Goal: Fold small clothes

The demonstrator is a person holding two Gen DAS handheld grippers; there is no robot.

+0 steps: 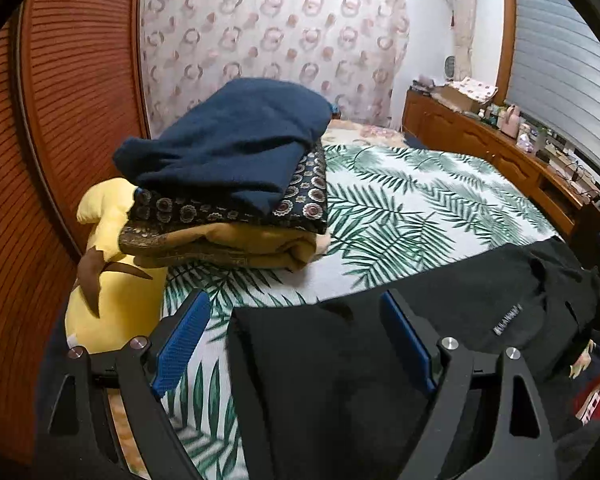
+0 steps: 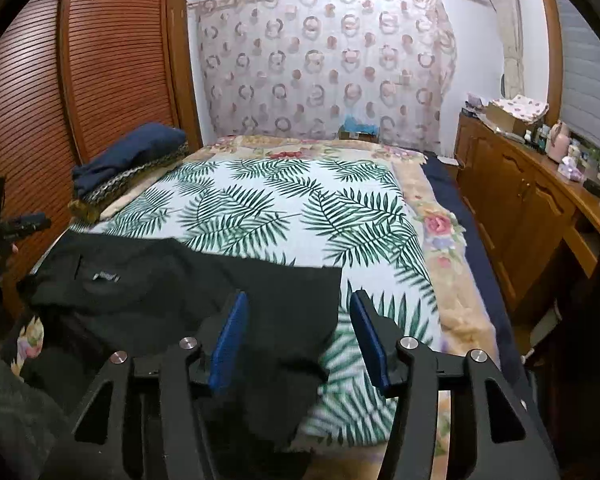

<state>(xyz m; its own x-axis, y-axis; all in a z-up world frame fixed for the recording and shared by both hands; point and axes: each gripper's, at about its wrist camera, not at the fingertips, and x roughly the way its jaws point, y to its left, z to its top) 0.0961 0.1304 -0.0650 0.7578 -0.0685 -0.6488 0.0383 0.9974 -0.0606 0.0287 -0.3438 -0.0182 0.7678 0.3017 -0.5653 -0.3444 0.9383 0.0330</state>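
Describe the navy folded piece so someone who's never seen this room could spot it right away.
Start at the bed with the palm-leaf bedspread and look to its edge by the slatted wooden wardrobe, where a stack of folded clothes sits. The navy garment lies on top, plain, above a floral-patterned dark piece.

leaf-print bedspread | yellow plush toy | wooden dresser | patterned curtain

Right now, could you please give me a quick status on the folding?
Left gripper open, right gripper open, neither holding. Black garment flat on leaf-print bedspread. Nothing in the way; folded stack off to the side.
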